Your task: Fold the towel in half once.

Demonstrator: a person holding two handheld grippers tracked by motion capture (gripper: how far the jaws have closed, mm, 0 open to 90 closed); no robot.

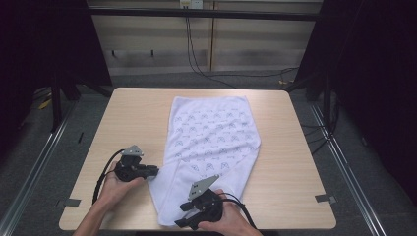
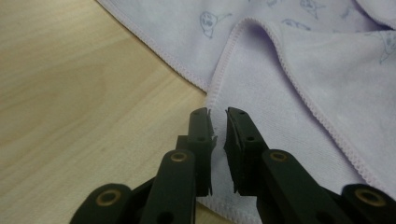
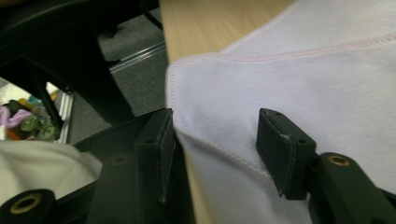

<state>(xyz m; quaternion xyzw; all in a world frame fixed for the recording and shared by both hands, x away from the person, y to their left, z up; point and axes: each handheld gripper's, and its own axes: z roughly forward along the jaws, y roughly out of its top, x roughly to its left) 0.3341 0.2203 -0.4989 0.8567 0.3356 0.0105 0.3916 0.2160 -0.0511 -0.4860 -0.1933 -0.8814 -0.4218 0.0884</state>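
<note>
Towel-folding grab step: towel (image 1: 211, 142) lies mid-table, left gripper (image 1: 153, 171) at its near-left edge with jaws narrowly apart, gripping nothing, right gripper (image 3: 217, 140) wide open around the near corner; next, close both on the hem and lift.

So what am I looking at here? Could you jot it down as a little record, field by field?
setting: light wooden table
item: white towel with small grey printed figures, partly folded, lying at a slant
left gripper: at the towel's near left edge, jaws a narrow gap apart, hem just ahead of them, nothing pinched
right gripper: at the towel's near corner by the table's front edge, jaws apart with cloth between them, pads not pressing
hands: one on each gripper, entering from the bottom
</note>
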